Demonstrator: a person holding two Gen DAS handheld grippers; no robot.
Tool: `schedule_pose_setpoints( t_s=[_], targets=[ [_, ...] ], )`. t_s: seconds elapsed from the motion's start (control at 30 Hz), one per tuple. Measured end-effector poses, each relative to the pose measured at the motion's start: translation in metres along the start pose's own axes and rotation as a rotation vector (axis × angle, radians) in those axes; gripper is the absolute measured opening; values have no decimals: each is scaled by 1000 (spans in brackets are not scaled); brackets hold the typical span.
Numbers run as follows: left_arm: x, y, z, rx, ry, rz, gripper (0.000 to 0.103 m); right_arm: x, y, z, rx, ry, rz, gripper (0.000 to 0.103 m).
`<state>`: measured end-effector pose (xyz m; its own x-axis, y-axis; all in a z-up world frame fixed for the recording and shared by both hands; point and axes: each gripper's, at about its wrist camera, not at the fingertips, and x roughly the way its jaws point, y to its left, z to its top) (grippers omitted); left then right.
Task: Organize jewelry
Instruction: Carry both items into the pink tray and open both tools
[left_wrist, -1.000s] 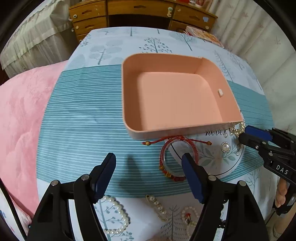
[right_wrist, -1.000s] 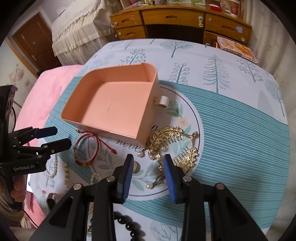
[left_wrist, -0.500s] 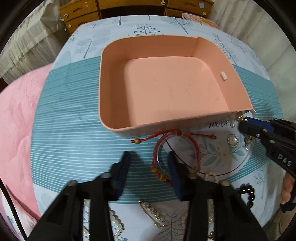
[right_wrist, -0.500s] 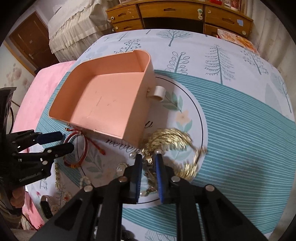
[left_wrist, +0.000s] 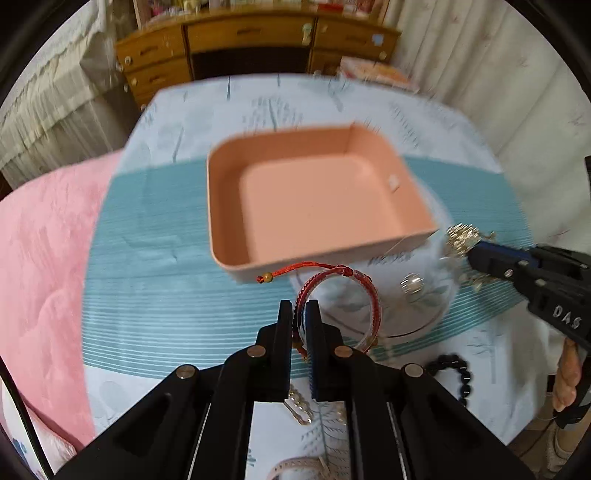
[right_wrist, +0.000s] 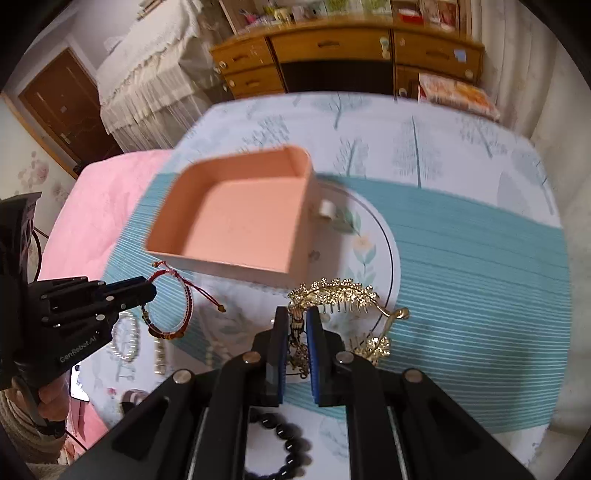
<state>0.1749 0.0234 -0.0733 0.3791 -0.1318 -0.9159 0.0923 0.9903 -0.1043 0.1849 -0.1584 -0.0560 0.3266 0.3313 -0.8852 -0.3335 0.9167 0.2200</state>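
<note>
While the left gripper (left_wrist: 299, 314) fingers, just closed, pinch the light, limp red woven cord bracelet (left_wrist: 338, 295) by its band, the right gripper (right_wrist: 297, 325) fingers clamp the stiff, snag-prone gold leaf-shaped hair comb (right_wrist: 341, 295) at its end.

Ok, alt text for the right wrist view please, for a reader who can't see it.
The right gripper is clamped on a gold hair comb just in front of an empty pink tray on a tree-print tablecloth. At left, the left gripper pinches a red woven bracelet; a black bead bracelet lies nearest the camera.
</note>
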Motion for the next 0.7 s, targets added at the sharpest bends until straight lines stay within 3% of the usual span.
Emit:
schedule_pose_setpoints(
  t_s=[0.33,0.5,0.7],
  targets=[
    [-59,11,31,-28,-174,-4,5,-40,50,26,-28,-169,54,10],
    [-42,26,48,-91,-200,32,5,-26,51,54,66,-250,117,10],
    [5,42,61,-132,-174,82,5,21,45,74,132,-213,132,10]
  ],
)
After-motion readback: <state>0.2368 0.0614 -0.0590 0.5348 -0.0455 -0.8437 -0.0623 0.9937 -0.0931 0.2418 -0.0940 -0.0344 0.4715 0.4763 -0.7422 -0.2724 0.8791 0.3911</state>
